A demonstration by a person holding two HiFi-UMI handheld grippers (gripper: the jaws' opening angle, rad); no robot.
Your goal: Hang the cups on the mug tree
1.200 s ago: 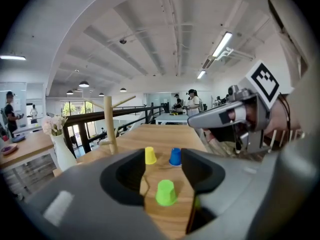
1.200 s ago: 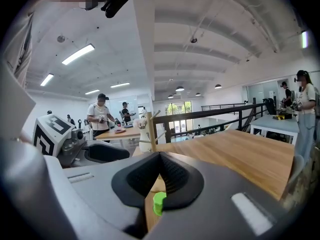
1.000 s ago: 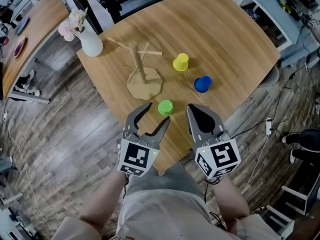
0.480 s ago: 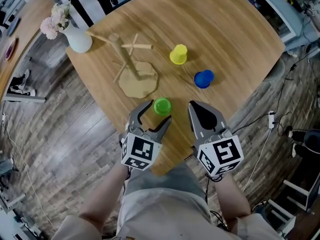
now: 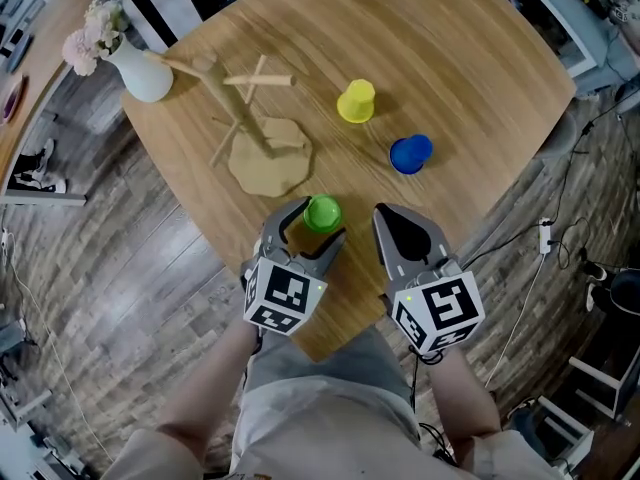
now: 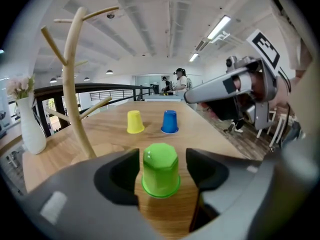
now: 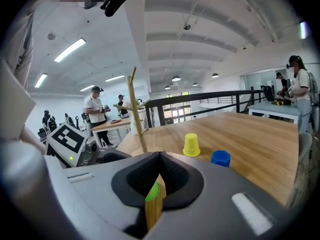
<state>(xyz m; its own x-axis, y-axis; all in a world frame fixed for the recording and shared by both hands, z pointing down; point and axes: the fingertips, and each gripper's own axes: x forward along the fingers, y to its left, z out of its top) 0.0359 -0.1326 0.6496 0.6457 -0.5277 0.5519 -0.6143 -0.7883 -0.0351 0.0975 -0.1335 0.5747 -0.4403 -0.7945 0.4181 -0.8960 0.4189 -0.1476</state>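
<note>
A green cup [image 5: 322,212] stands upside down near the table's front edge. My left gripper [image 5: 318,222] is open; its jaws have just been opening. The cup [image 6: 160,170] stands between them with a gap on each side. My right gripper [image 5: 383,214] is shut and empty, just right of the cup, a sliver of which [image 7: 152,191] shows past its closed jaws [image 7: 160,156]. The bare wooden mug tree [image 5: 250,118] rises behind and left. A yellow cup [image 5: 357,101] and a blue cup [image 5: 409,153] sit upside down farther back.
A white vase with pink flowers [image 5: 140,73] stands at the table's far left corner, behind the tree. The wooden table [image 5: 450,68] ends just below the grippers. People and other tables show far off in the gripper views.
Both grippers have sunk toward the table. The left one has slid forward so the green cup, earlier ahead of its fingertips, now stands between its jaws.
</note>
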